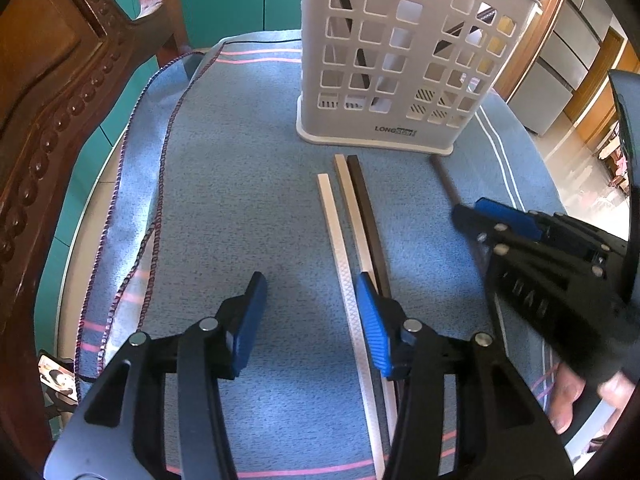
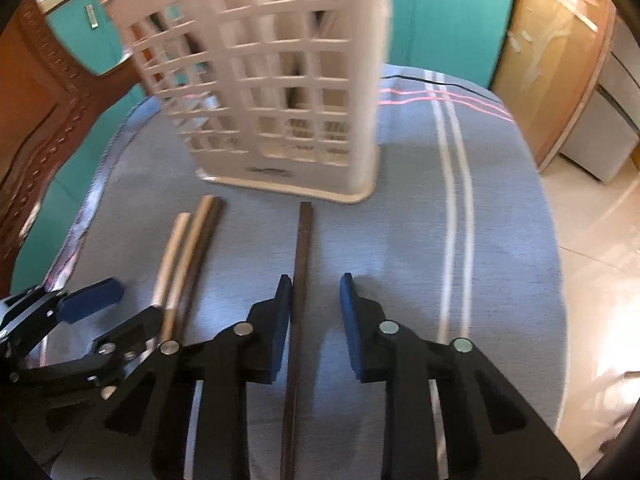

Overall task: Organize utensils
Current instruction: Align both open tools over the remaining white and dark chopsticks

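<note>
Chopsticks point(image 1: 347, 276): slim, square-edged, embossed sticks

The right gripper point(image 2: 316, 300) hangs with its jaws apart over a dark chopstick point(image 2: 298, 280) lying on the blue cloth point(image 2: 400, 220). Three more chopsticks point(image 2: 188, 252) lie together to the left, near the left gripper point(image 2: 116, 308). A white slotted holder point(image 2: 276, 92) stands behind them.

Matt white plastic holder point(image 1: 394, 64); woven blue cloth point(image 1: 248, 184); seemingly wooden dark chopstick point(image 2: 298, 280).
</note>
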Tool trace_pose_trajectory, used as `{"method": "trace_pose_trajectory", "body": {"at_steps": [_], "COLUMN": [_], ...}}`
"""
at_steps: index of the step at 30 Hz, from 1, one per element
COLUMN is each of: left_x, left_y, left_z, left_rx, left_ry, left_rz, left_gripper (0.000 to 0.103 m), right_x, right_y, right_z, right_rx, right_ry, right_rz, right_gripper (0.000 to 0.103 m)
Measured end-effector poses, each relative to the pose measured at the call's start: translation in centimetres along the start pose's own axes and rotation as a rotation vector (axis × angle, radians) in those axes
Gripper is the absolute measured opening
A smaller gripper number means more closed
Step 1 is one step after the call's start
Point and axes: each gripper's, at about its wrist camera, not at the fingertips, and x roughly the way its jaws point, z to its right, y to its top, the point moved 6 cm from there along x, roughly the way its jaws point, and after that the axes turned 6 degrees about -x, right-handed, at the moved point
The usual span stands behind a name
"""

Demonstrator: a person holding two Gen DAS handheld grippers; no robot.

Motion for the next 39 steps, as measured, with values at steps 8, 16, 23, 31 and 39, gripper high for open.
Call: {"method": "trace_pose_trajectory", "body": {"at_steps": [8, 16, 23, 31, 39], "left_x": [0.1, 0.3, 0.5, 0.9, 1.3], "left_y": [0.0, 0.2, 1.0, 1.8, 2.2], "left_z": [0.1, 0.3, -0.7, -0.4, -0.1], "left_rx": [0.015, 0.031, 0.003, 0.008, -0.001], "left_ry": [0.028, 0.051, 0.046, 0.070, 0.091], "left_rz": [0.007, 0.019, 0.030, 0.034, 0.045], "left_gripper": [0.048, 0.050, 0.050, 0.060, 0.065], "right_x": [-0.1, 0.0, -0.1, -0.1, -0.3], "right_y": [0.1, 0.1, 0.2, 0.0, -0.3], "right_z": [1.8, 1.7, 1.6, 0.6, 0.3], "right_rx": [0.059, 0.042, 0.045, 0.004, -0.011], "right_ry": [0.018, 0.019, 0.020, 0.004, -0.043], "right_rz": [-0.003, 0.003, 0.008, 0.010, 0.016], "right_gripper": [0.025, 0.027, 0.027, 0.032, 0.032]}}
